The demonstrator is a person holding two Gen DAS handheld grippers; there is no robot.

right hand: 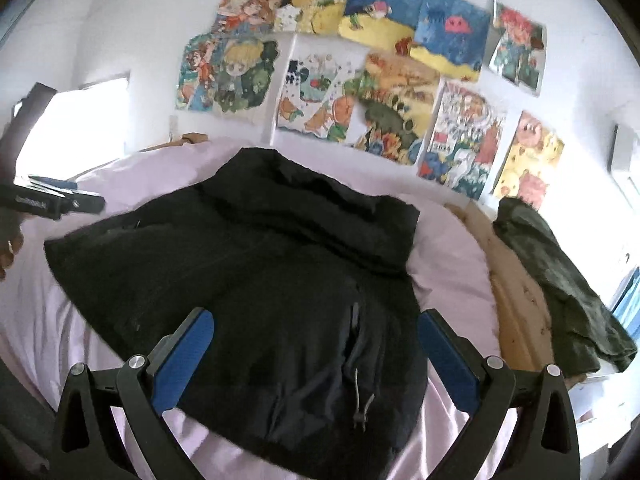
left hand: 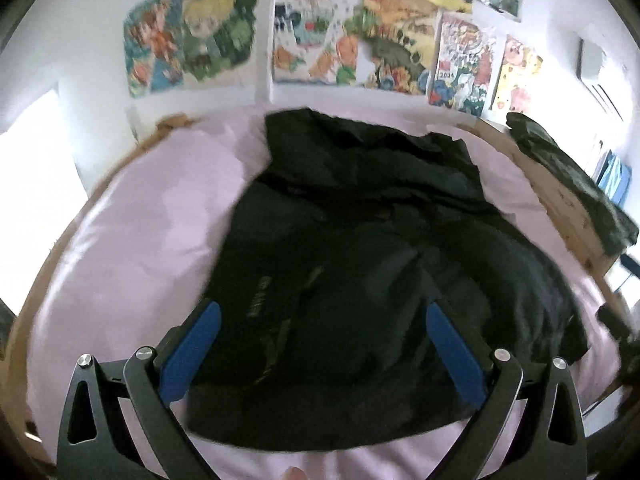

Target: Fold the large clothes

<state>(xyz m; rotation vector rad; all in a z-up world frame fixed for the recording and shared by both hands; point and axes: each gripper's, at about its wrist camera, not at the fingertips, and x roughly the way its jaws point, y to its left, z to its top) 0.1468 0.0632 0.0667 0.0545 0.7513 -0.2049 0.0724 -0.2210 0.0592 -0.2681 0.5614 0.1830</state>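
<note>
The right claw, a black frame with blue pads, is hanging wide open above a black zip-up jacket, gripping nothing. The jacket is lying spread out on a bed with a pale pink sheet. The left claw is showing at the left edge. A dark green garment is lying on the bed's wooden edge below colourful wall drawings.

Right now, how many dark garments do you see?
2. A black jacket lies spread on the pink sheet; a darker garment lies over the wooden bed frame at right. Others may be hidden.
</note>
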